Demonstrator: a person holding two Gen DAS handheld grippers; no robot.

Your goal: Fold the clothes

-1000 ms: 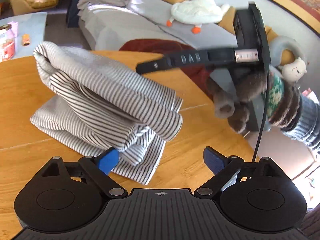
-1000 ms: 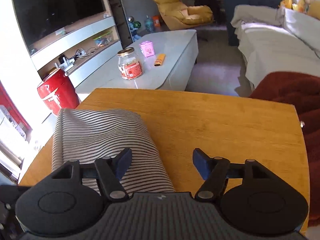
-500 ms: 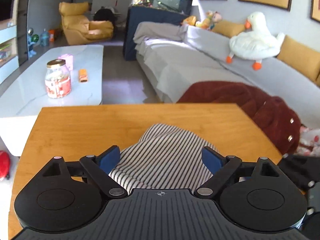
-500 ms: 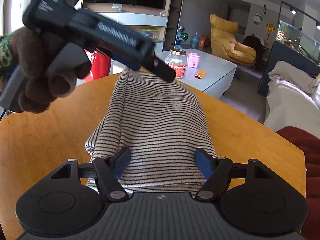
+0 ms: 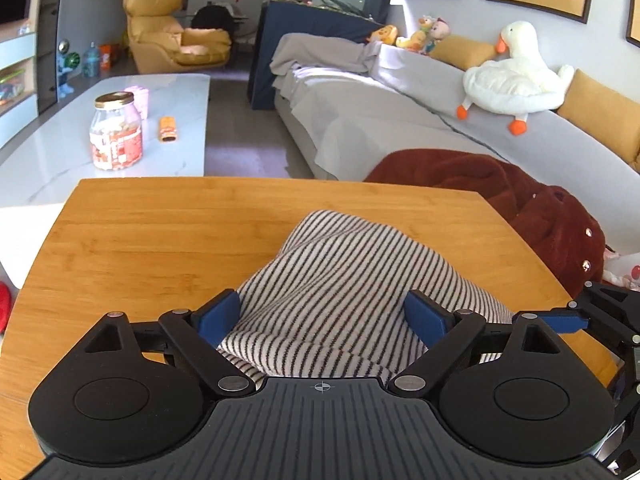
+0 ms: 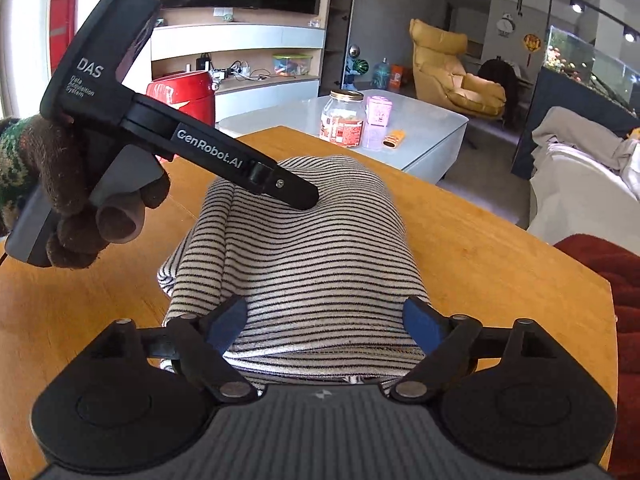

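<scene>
1. Together, our two claws work one garment: the left gripper (image 5: 322, 316) stands with its jaws spread wide, straddling the striped top (image 5: 352, 280) and clasping nothing.
2. We hold the right gripper (image 6: 326, 320) likewise parted over the near hem, its blue pads (image 6: 418, 322) on either side of the cloth.
3. We press the left claw's tip into the bundle's crown, seemingly to flatten the fold.
4. We have the top lying folded mid-way on the wooden table (image 5: 152, 232), judged nearly done; beyond stands a coffee table (image 5: 56, 148).
</scene>
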